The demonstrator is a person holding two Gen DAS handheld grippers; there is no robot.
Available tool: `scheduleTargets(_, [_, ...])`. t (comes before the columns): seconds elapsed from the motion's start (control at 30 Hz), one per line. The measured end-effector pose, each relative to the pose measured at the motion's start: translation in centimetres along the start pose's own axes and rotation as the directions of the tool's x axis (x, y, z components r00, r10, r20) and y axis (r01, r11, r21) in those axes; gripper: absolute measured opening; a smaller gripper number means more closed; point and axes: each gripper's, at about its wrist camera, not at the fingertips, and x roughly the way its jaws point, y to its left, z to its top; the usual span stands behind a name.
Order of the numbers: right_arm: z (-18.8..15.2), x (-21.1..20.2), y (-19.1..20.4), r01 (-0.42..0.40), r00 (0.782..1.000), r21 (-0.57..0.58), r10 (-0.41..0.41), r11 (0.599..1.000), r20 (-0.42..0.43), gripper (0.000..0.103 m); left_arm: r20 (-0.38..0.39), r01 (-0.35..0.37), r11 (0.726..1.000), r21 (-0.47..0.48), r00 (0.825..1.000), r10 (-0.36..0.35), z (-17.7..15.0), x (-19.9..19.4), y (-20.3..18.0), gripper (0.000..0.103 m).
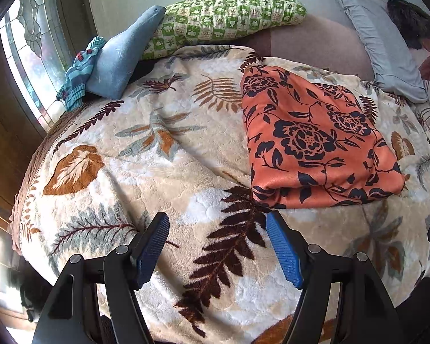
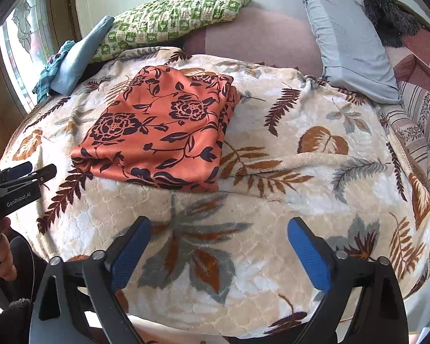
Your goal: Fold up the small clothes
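An orange garment with dark flower print (image 1: 315, 140) lies folded into a thick rectangle on the leaf-patterned blanket (image 1: 157, 172). It also shows in the right wrist view (image 2: 160, 132), left of centre. My left gripper (image 1: 218, 223) is open and empty, just in front of the garment's near left corner. My right gripper (image 2: 219, 229) is open and empty, above the blanket in front of the garment. The left gripper also shows at the left edge of the right wrist view (image 2: 28, 172).
A green checked pillow (image 1: 226, 20), a blue folded cloth (image 1: 123, 57) and a striped knit piece (image 1: 77, 71) lie at the back left by the window. A grey-blue pillow (image 2: 349, 40) and a dark furry thing (image 2: 387, 8) lie at the back right.
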Motion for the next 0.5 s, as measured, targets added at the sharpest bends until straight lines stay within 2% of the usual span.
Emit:
scheduleTargets(0.2, [0.2,-0.5,1.0,0.033,0.999,-0.055,-0.031,0.998,0.044,0.103,0.009,0.035,0.999,-0.017,0.999,-0.035,-0.6,-0.9,0.2,0.070])
scheduleTargets(0.4, [0.1,0.2,0.2,-0.022,0.999,-0.030,0.023,0.999,0.025,0.103,0.002,0.055,0.998,0.039,0.999,-0.055,-0.9,-1.4,-0.7,0.068])
scheduleTargets(0.5, [-0.2,0.4,-0.6,-0.019,1.000,-0.004,0.019,1.000,0.014,0.103,0.002,0.074,0.995,0.067,0.997,-0.075,-0.9,-1.8,-1.3,0.068])
